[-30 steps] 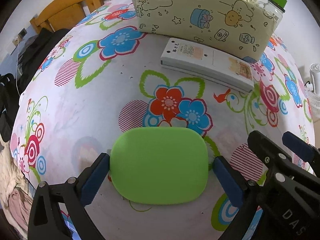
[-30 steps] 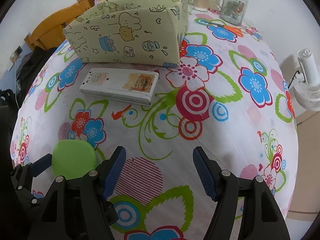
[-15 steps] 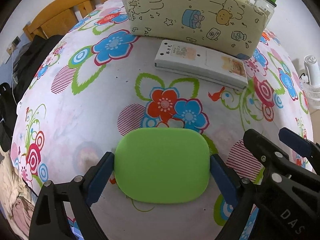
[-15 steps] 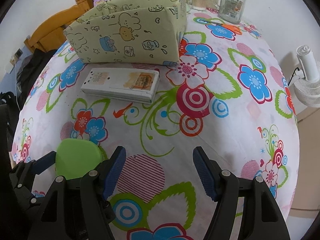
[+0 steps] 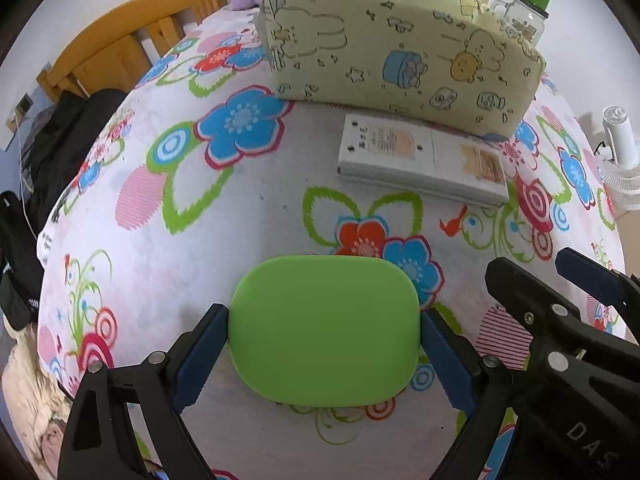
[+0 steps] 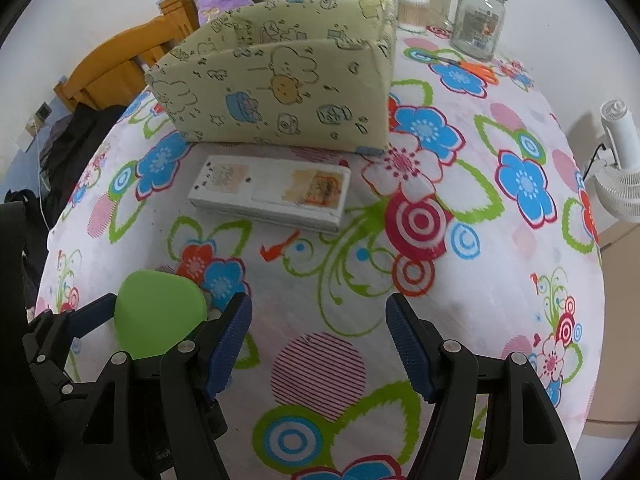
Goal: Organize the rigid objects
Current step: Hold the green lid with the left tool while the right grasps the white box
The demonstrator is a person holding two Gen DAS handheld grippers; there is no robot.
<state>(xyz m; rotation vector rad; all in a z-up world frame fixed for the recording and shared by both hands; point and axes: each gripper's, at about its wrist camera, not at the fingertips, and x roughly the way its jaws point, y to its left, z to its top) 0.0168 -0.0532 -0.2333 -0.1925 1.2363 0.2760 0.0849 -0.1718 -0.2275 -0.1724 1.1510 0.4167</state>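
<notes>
The step in hand is judged to be the carry of the green case [image 5: 325, 330] toward the fabric organizer [image 5: 400, 60], the landmark used below.

Left gripper [image 5: 324, 344]: its two blue pads press on the short ends of the green case, one pad on each end. It is level and aimed at the organizer, well short of it. The case lies flat between the pads, in front of the white remote [image 5: 420, 164], which rests just beside the organizer's front wall.

Right gripper [image 6: 319, 344]: spread wide and holding nothing, low over the floral tablecloth [image 6: 500, 280], also short of the organizer.

The next move likely calls for raising the case over the front wall and releasing it inside a compartment.
</notes>
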